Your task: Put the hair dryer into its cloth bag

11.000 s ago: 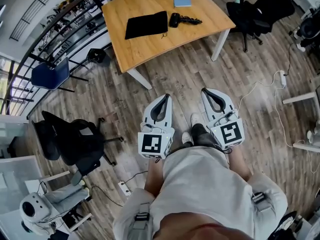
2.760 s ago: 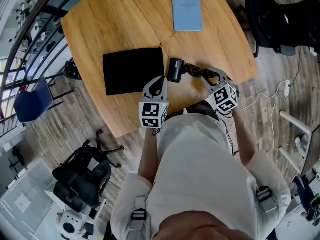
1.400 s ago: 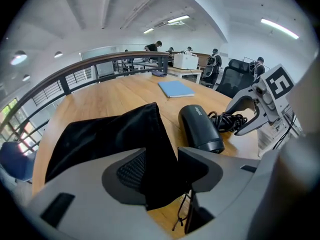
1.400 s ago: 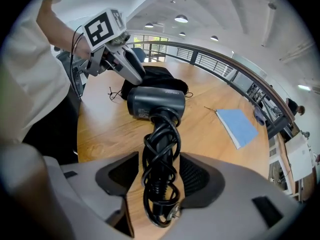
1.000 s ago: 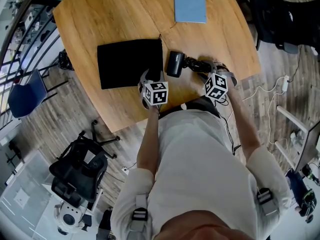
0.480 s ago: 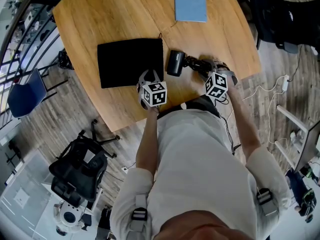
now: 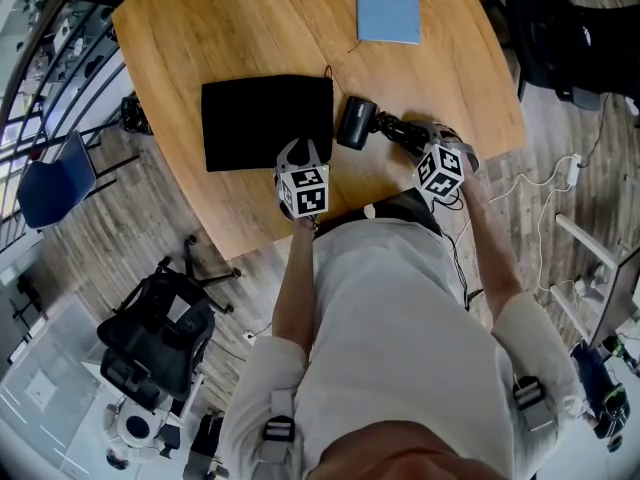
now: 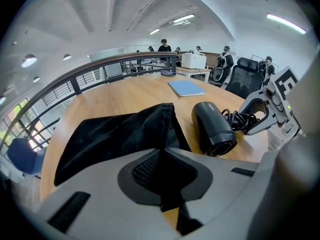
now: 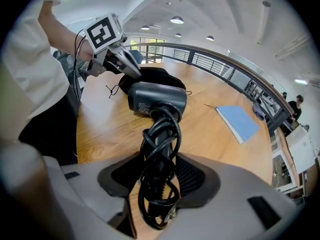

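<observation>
Pinching the near right corner of the flat black cloth bag point(image 8: 120, 136), the left gripper point(image 8: 162, 154) has its jaws pressed together on the fabric. They have just been closing, and a fold of black cloth sits between the pads. The right gripper point(image 9: 157, 176) straddles the handle of the compact black plastic hair dryer point(image 9: 157, 99). Its jaws are spread round the handle and the black cord point(image 9: 160, 149) wound on it. They have just been closing, and no firm clamp is evident.

Recommended procedure:

1. Complete the right grip on the handle with every cord loop captured (a loose loop would probably snag on the bag mouth).
2. Raise the left gripper so that only the upper fabric layer lifts. Whether one layer or both are pinched cannot be told; if both, the mouth will not open.
3. Present the barrel first, along the table.

The bag is a matte rectangle lying on the light wooden table point(image 7: 250, 28), lifted slightly at the gripped corner. A thin drawstring shows at its far right corner, so the mouth probably faces the dryer. The dryer lies on its side just beside that edge, handle towards the right gripper.
</observation>
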{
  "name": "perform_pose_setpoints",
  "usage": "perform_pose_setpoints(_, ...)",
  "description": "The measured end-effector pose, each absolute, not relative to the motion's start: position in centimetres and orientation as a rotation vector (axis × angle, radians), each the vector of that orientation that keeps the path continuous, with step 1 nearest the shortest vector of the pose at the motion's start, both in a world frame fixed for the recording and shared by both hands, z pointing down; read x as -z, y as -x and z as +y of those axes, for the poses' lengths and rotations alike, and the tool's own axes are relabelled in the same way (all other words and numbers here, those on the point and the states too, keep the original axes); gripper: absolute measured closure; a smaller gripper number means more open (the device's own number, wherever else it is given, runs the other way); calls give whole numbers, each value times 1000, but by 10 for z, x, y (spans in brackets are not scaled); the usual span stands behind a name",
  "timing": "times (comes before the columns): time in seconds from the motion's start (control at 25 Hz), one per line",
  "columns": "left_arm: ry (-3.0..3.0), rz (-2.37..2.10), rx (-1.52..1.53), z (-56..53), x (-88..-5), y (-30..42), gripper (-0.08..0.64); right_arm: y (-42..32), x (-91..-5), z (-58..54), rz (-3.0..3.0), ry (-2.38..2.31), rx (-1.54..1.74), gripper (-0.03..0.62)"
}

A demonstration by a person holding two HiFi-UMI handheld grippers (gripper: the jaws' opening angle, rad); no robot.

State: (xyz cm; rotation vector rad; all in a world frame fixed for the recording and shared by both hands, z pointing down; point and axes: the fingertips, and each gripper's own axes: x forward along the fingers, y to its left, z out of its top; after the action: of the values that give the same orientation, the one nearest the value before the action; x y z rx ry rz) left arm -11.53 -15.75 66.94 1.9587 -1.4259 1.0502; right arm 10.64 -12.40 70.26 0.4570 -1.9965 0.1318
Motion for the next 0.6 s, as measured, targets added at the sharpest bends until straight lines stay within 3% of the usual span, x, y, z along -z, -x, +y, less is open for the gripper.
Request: perform_pose_setpoints(0.6, -1983, -1434, -1027, -160, -663, 116, 520, -85, -684, -114, -2087, -405, -196, 371)
